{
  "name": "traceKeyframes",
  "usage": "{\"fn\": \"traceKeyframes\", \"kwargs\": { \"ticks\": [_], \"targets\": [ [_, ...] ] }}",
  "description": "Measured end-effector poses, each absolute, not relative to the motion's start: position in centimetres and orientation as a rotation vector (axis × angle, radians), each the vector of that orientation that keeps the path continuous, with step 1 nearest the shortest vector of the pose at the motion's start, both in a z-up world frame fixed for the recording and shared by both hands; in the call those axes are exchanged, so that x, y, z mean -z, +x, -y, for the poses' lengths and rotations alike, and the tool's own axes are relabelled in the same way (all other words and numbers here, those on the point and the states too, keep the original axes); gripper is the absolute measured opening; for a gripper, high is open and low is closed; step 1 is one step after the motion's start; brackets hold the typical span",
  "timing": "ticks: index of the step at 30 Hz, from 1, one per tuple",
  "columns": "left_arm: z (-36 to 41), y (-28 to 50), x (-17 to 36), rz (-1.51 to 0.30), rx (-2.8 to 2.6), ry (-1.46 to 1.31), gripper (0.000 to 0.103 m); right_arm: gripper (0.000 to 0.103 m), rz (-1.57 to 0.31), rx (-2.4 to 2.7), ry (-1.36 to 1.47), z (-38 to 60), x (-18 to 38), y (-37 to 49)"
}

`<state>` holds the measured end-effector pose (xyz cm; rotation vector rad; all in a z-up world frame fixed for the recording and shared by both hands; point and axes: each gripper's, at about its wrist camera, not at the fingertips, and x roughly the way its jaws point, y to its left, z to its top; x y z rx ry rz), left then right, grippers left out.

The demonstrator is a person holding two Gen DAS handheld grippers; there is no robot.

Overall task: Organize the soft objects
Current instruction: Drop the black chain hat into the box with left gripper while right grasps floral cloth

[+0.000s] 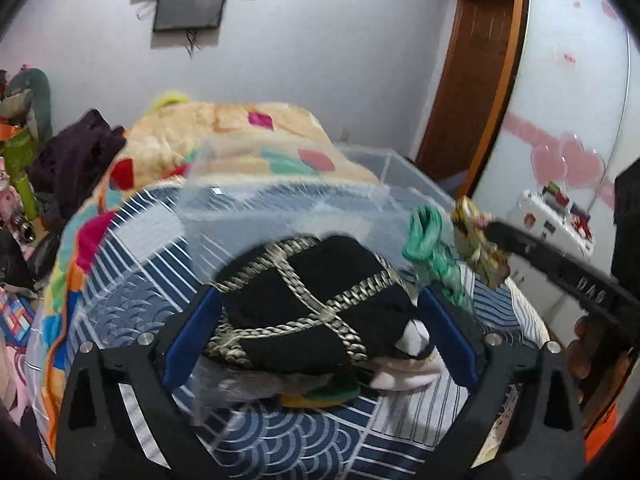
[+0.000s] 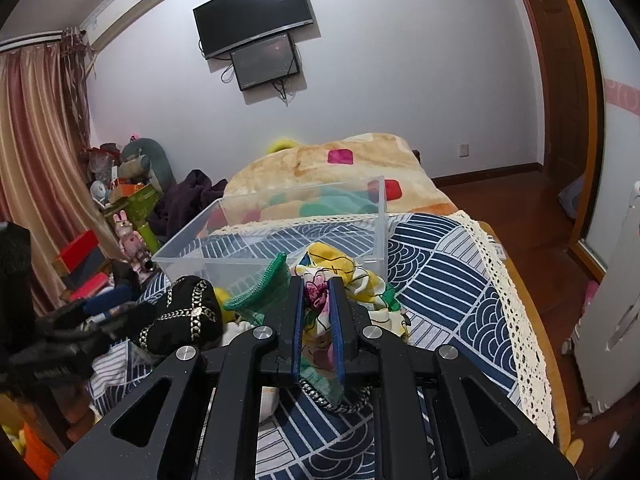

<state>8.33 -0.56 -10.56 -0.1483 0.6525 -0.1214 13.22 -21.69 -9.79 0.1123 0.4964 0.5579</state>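
**2 grippers working the soft pile on the bed**

My right gripper (image 2: 317,300) is pinching the yellow floral cloth (image 2: 340,276), its 2 blue pads pressed close with the fabric bunched between them, and the cloth is hanging lifted above the blue patterned bedspread (image 2: 448,264). The green knit piece (image 2: 260,284) is dangling just beside it, touching the cloth's left edge. My left gripper (image 1: 320,308) is sitting with its jaws spread wide, 1 blue pad on either side of the black cap with gold braid (image 1: 308,292); I am not seeing either pad pressing into it. The cap is resting on top of a small heap, with a white soft item (image 1: 404,368) poking out at its right. Just behind the pile, the clear plastic bin (image 2: 280,224) is standing on the bedspread. Farther back, the peach blanket with coloured patches (image 2: 320,160) is lying heaped, and 2 dark screens (image 2: 256,12) are hanging on the wall.
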Motion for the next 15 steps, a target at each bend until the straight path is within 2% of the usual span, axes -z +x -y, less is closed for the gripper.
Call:
{"fn": "traceKeyframes", "kwargs": {
  "ticks": [6,13,15],
  "targets": [
    [1.3,8.9,11.9,-0.667,0.069,-0.089,0.098,0.011,-0.490,-0.565,0.119,21.8,9.8,13.1],
    [-0.8,8.2,11.3,-0.647,0.067,-0.139,0.049,0.011,-0.478,-0.566,0.120,21.9,9.5,12.7],
    [-1.6,8.0,11.0,-0.645,0.068,-0.162,0.040,0.011,-0.472,-0.567,0.121,21.9,9.3,12.5]
  ]
}}
